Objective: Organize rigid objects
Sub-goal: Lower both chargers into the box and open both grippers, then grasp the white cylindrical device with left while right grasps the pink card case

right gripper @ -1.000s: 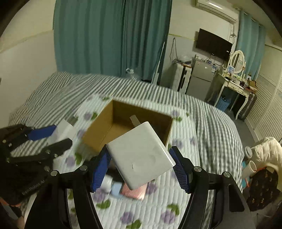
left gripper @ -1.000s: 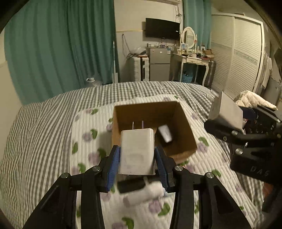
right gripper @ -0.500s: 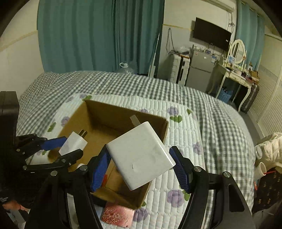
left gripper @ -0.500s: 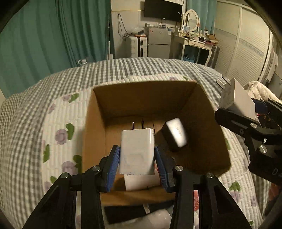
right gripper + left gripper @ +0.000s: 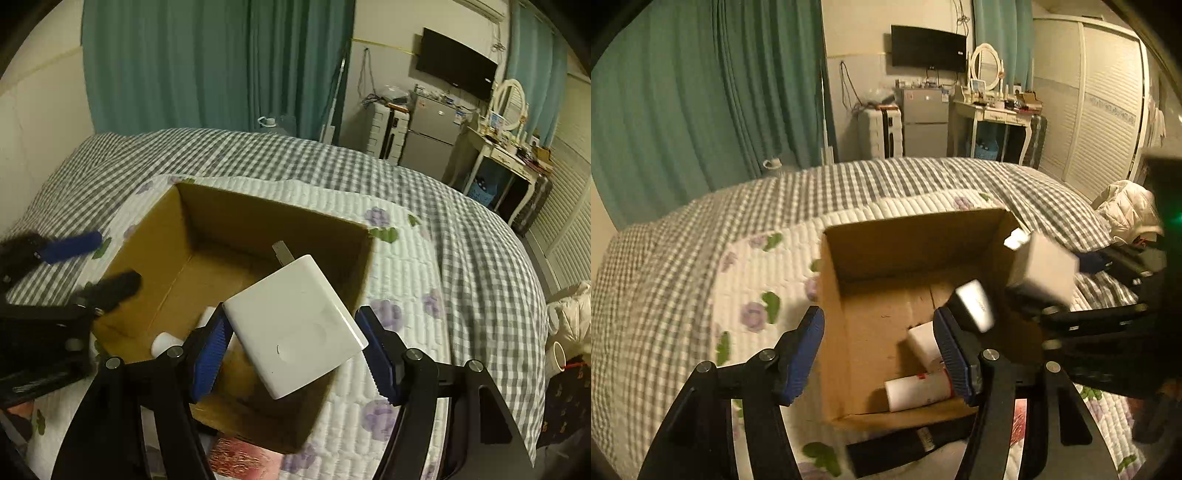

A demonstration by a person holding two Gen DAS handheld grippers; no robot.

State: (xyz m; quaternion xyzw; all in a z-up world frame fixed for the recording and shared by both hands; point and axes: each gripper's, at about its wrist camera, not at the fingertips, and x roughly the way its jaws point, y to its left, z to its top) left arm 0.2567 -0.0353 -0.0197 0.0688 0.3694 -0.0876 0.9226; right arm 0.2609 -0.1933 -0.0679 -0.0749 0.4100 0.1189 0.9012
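Since its blue pads stand wide with nothing between them, the left gripper [image 5: 879, 347] hangs spent above the box [image 5: 849, 243] at centre frame. The right gripper [image 5: 295, 354] pinches a white charger [image 5: 295, 328] over the box's lower right, seemingly ready to drop it; a tube [image 5: 918, 393] and cube [image 5: 925, 345] already crowd the near floor

One cardboard box [image 5: 916, 247], perhaps four chargers [image 5: 295, 328]

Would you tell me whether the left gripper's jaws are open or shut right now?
Open: the left gripper holds nothing, its jaws spread wide over the cardboard box.
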